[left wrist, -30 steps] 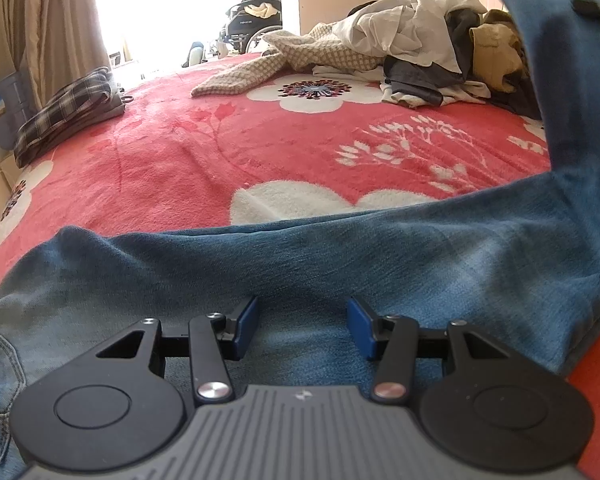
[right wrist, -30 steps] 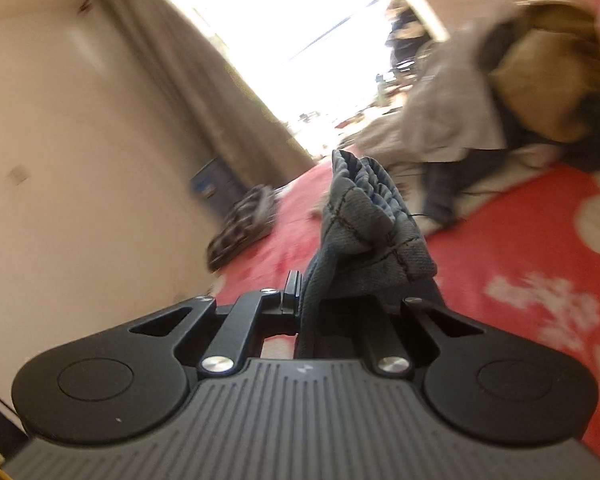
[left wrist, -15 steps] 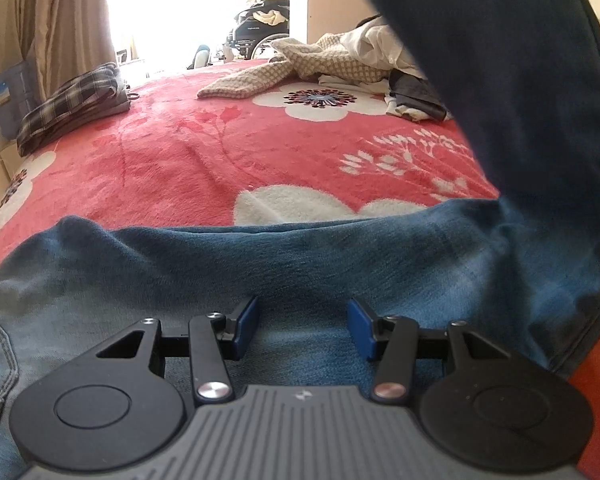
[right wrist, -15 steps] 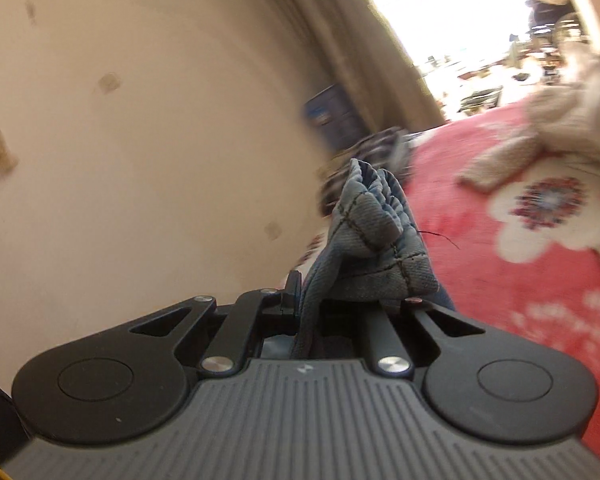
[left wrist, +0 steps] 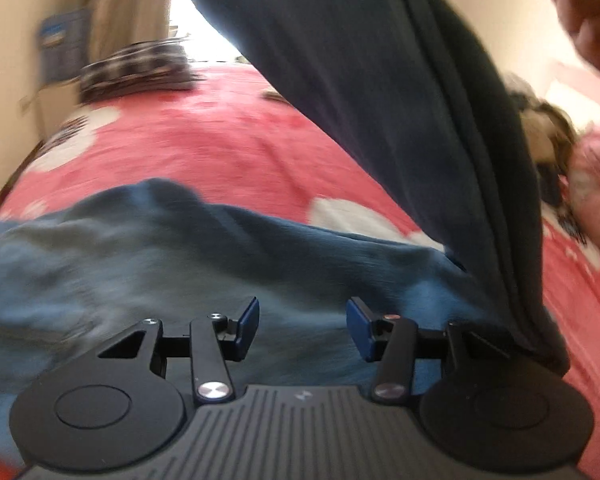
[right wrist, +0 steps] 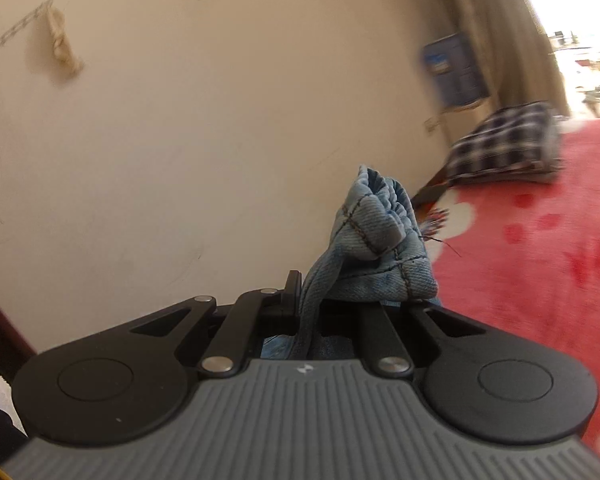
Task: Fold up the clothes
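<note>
Blue jeans [left wrist: 180, 264] lie across the near part of the red flowered bed. One leg [left wrist: 380, 80] rises in a dark sheet from the lower right up past the top of the left wrist view. My left gripper [left wrist: 302, 326] hovers open just over the flat denim, nothing between its blue pads. My right gripper [right wrist: 332, 300] is shut on the bunched hem of the jeans [right wrist: 376, 236], held high and facing the beige wall. A hand [left wrist: 592, 8] shows at the top right in the left wrist view.
A folded plaid garment [right wrist: 508, 144] sits at the bed's far left corner by a blue box [right wrist: 456, 68] and a curtain. A heap of clothes [left wrist: 548, 136] lies at the right. The red blanket [left wrist: 220, 148] stretches between them.
My right gripper has swung the held hem up and leftward, from over the bed to facing the wall. The lifted leg now crosses more of the left view. The left gripper turned slightly left.
</note>
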